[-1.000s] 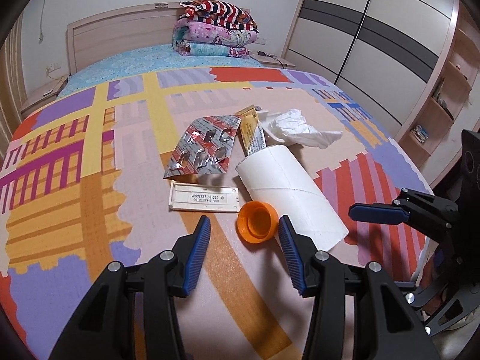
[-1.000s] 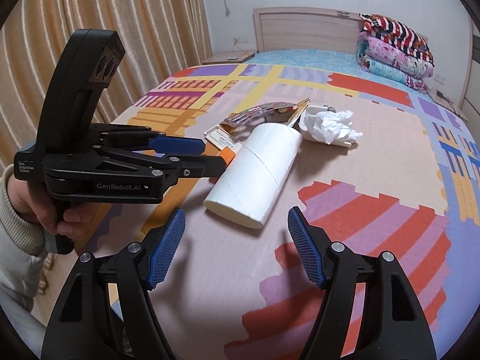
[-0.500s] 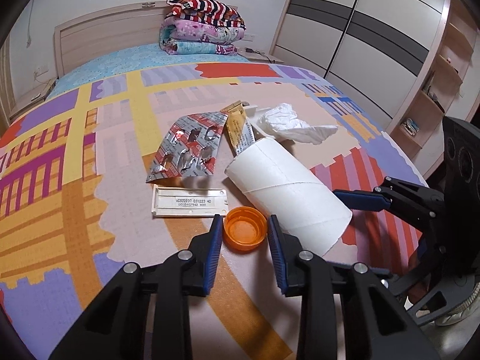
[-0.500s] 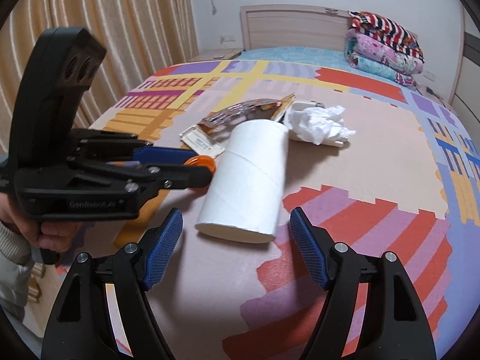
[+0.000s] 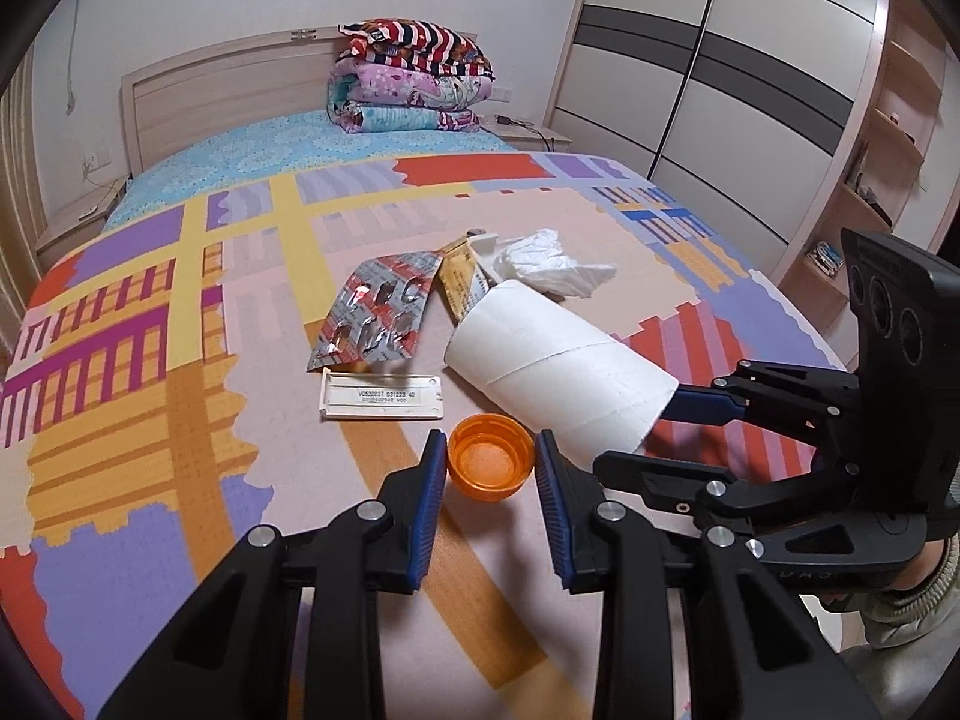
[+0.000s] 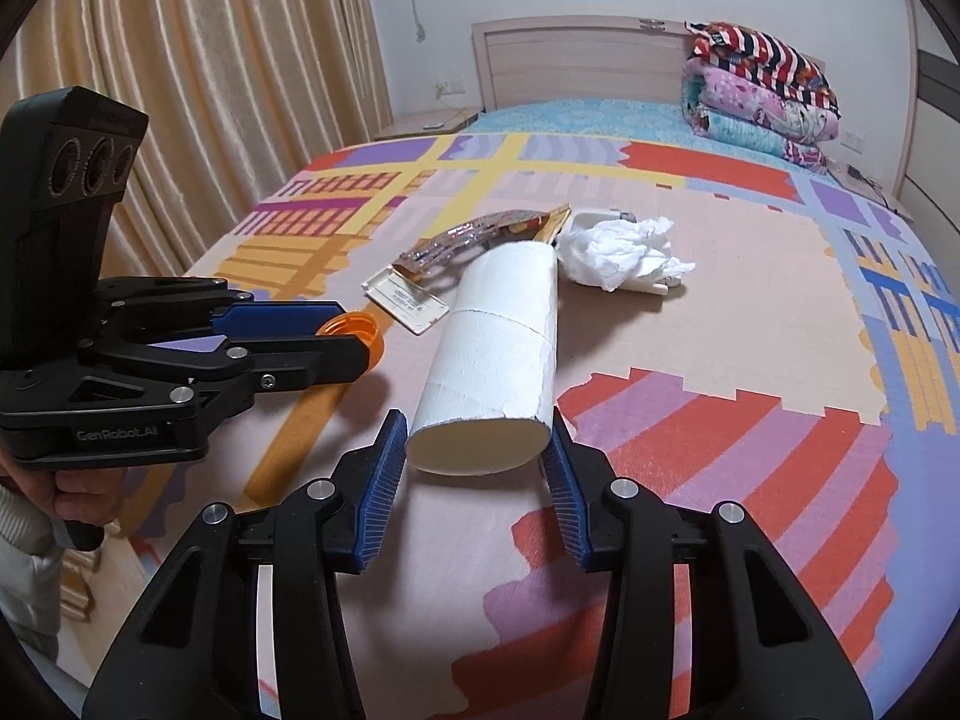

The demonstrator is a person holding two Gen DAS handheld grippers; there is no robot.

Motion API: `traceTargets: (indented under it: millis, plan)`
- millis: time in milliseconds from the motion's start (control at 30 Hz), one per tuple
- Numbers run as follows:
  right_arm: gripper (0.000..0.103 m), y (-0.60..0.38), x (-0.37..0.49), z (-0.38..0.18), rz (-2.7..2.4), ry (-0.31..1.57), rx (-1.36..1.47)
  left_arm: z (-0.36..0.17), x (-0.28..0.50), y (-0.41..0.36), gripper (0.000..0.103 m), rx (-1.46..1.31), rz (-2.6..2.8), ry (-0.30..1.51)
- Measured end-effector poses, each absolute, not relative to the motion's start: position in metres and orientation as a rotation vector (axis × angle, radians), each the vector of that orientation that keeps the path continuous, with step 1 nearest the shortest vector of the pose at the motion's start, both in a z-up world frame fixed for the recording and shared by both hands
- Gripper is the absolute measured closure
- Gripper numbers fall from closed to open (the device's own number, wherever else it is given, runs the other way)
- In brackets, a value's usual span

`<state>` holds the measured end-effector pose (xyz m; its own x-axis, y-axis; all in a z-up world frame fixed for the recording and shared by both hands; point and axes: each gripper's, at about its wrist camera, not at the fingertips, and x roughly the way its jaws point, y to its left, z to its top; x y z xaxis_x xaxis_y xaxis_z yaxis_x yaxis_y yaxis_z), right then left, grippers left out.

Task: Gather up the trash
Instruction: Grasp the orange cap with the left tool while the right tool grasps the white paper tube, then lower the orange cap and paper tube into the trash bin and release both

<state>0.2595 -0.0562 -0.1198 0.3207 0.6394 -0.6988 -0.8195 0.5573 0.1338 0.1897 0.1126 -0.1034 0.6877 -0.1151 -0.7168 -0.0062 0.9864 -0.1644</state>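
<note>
Trash lies on the patterned bedspread (image 5: pixel 150 372). An orange bottle cap (image 5: pixel 490 464) sits open side up between the pads of my left gripper (image 5: pixel 491 483), which is shut on it. A white paper roll (image 5: pixel 564 378) lies on its side next to the cap. My right gripper (image 6: pixel 477 468) is open, its fingers on either side of the roll's near end (image 6: pixel 480 438), with small gaps. Beyond lie a silver blister pack (image 5: pixel 375 318), a white plastic strip (image 5: pixel 384 401), a yellow sachet (image 5: pixel 462 285) and a crumpled tissue (image 5: pixel 549 261).
Folded blankets (image 5: pixel 414 78) are stacked at the headboard. A wardrobe (image 5: pixel 720 90) and shelves stand to the right of the bed, curtains (image 6: pixel 180 90) to the left. The bed's near edge runs just below both grippers.
My left gripper moved forward and closed its jaws around the orange cap. My right gripper moved forward until its open fingers straddle the near end of the paper roll.
</note>
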Motion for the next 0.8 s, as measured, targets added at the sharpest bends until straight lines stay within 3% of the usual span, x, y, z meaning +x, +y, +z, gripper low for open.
traceTargets:
  millis: [200, 267, 533, 600, 800]
  plan:
    - [0.065, -0.065, 0.251, -0.112, 0.971, 0.765, -0.256, -0.092, 0.174, 0.099, 0.074, -0.14, -0.059, 0.787]
    - [0.073, -0.069, 0.249, -0.111, 0.968, 0.762, -0.253, -0.089, 0.168, 0.096, 0.074, -0.141, -0.055, 0.782]
    - [0.074, -0.083, 0.239, -0.108, 0.964, 0.752, -0.233, -0.081, 0.147, 0.084, 0.074, -0.144, -0.04, 0.766]
    - [0.079, -0.088, 0.235, -0.105, 0.969, 0.745, -0.225, -0.079, 0.142, 0.081, 0.074, -0.143, -0.037, 0.762]
    - [0.081, -0.1, 0.226, -0.099, 0.97, 0.725, -0.219, -0.072, 0.128, 0.073, 0.074, -0.138, -0.032, 0.745]
